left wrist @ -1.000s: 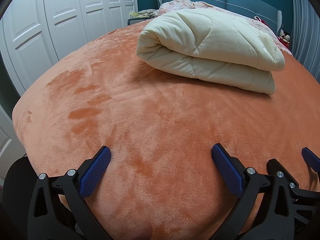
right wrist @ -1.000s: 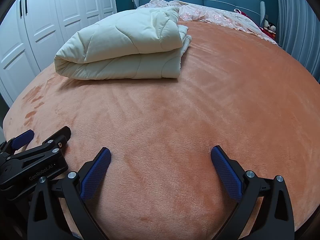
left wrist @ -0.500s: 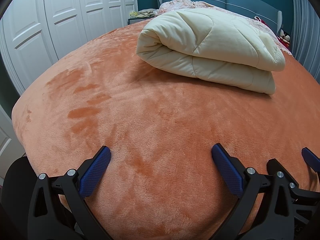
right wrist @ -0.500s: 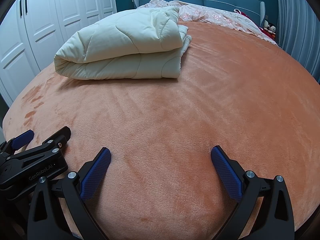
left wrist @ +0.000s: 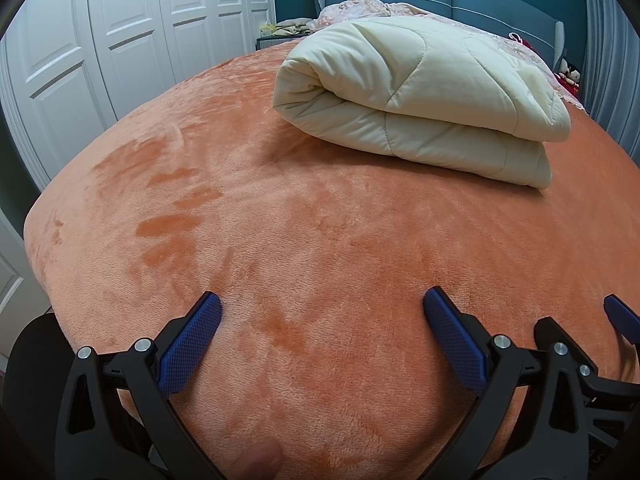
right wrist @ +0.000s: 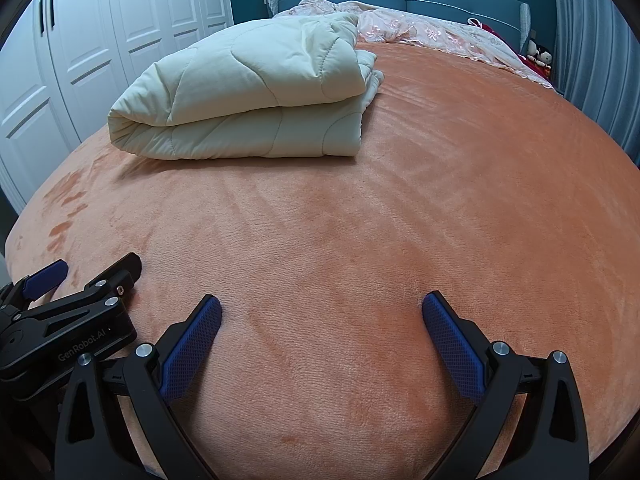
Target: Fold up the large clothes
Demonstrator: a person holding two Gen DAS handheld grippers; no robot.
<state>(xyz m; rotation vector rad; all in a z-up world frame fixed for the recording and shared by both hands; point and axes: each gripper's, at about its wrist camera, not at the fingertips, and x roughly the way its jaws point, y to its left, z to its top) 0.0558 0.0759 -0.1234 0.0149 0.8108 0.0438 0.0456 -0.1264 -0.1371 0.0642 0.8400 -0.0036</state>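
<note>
Since the cream quilt already lies folded in a thick bundle toward the bed's far half, folding looks essentially complete. Left claw and right claw both spread wide, empty, low over the orange blanket, well apart from the quilt.

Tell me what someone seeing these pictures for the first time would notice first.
Probably the folded cream quilt, lying toward the far left of the orange plush bedspread that fills both views. Next, the left gripper and right gripper, both open and empty over the near edge of the bed, well short of the quilt. White wardrobe doors line the left wall.
</note>
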